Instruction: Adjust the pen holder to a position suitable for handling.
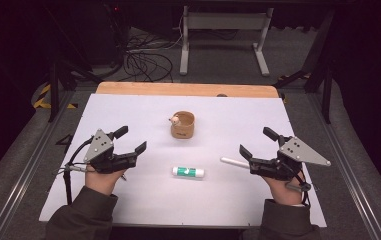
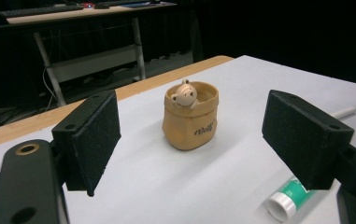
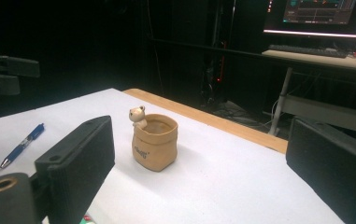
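My left gripper (image 1: 132, 139) and right gripper (image 1: 257, 142) both gape wide, holding nothing. Between them on the white table (image 1: 128, 200) lies a green-and-white glue stick (image 1: 188, 172); beyond stands a tan bear-decorated sack-shaped pot (image 1: 183, 125).

Illegible dark script on pot (image 2: 190, 122)

light: bright table (image 1: 128, 115), dark surroundings | shadows: soft | focus: slightly blurry
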`<state>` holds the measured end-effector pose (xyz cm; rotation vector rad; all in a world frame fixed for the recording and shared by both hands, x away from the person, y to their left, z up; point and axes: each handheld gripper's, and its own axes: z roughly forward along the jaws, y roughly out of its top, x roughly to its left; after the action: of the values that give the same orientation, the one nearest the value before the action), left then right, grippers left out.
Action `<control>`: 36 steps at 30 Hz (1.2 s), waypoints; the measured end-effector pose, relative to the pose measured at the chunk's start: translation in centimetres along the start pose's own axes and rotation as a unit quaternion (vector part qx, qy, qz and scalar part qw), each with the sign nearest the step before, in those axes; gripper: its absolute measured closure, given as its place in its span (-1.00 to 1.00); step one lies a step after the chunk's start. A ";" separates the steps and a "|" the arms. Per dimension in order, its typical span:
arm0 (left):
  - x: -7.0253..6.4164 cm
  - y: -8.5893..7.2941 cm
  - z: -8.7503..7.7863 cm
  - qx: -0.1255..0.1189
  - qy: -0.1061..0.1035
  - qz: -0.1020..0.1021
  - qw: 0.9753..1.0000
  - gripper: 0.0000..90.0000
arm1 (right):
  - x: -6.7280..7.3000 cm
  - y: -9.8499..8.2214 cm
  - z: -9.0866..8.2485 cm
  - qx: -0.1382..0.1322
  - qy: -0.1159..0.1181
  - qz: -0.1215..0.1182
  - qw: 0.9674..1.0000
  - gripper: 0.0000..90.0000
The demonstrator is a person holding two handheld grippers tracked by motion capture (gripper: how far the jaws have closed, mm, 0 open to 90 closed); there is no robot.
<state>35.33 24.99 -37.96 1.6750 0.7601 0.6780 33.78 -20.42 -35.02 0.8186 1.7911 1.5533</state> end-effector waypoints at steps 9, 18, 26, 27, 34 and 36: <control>-0.4 0.5 1.9 0.005 -0.011 -0.009 1.000 -0.54 | 0.0 0.0 0.1 0.002 0.000 -0.003 1.000 -0.79; -0.7 1.5 4.4 0.012 -0.010 -0.004 1.000 -0.54 | -0.1 0.0 -0.1 0.000 -0.005 -0.002 1.000 -0.79; -0.8 1.7 7.3 0.017 -0.005 -0.005 1.000 -0.54 | 0.0 0.2 -0.1 -0.002 -0.003 0.000 1.000 -0.78; -0.8 1.7 7.3 0.017 -0.005 -0.005 1.000 -0.54 | 0.1 0.2 -0.1 -0.002 -0.001 0.001 1.000 -0.78; 0.0 1.3 9.5 0.028 0.001 -0.029 0.999 -0.54 | 0.2 0.3 0.0 -0.004 -0.001 -0.002 1.000 -0.78; 0.2 1.2 10.1 0.034 0.008 -0.024 0.999 -0.54 | 0.2 0.3 -0.1 -0.005 -0.001 0.000 1.000 -0.78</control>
<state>43.38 18.79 -38.97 1.7099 0.8406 0.6387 33.60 -20.22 -34.73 0.8140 1.7801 1.5604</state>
